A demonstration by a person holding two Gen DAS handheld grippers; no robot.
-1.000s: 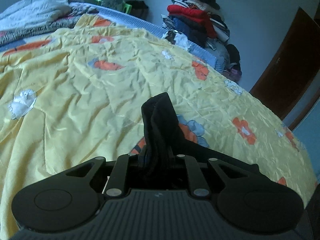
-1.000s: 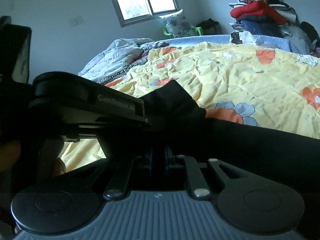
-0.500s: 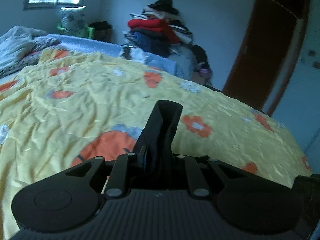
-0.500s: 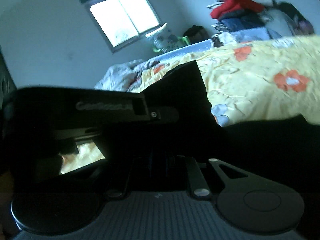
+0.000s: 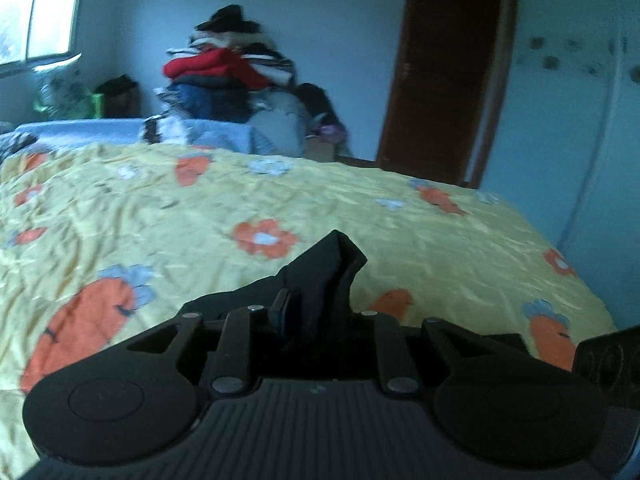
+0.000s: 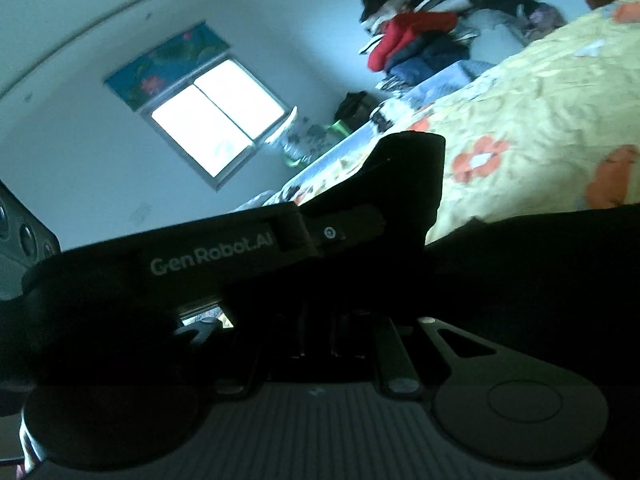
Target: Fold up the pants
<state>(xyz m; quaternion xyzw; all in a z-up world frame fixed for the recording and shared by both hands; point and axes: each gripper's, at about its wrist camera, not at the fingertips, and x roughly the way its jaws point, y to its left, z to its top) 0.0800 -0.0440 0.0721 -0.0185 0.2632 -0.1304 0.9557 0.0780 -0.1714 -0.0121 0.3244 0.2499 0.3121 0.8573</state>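
Yellow floral bedspread [image 5: 360,208]: black pants [image 5: 320,280] clamped in left gripper [image 5: 312,312], its jaws just easing, and in right gripper [image 6: 332,340]; carrying fold across, lay-down next.

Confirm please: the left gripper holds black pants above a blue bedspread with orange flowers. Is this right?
Not quite. The bedspread is yellow, not blue, as the left wrist view shows. The rest stands: the left gripper holds the black pants above it, and the flowers are orange.

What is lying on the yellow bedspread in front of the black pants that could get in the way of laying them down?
Nothing visible. The black pants are pinched in the left hand-held gripper, and the yellow bedspread ahead of them is bare. The pile of clothes sits beyond the bed's far edge.
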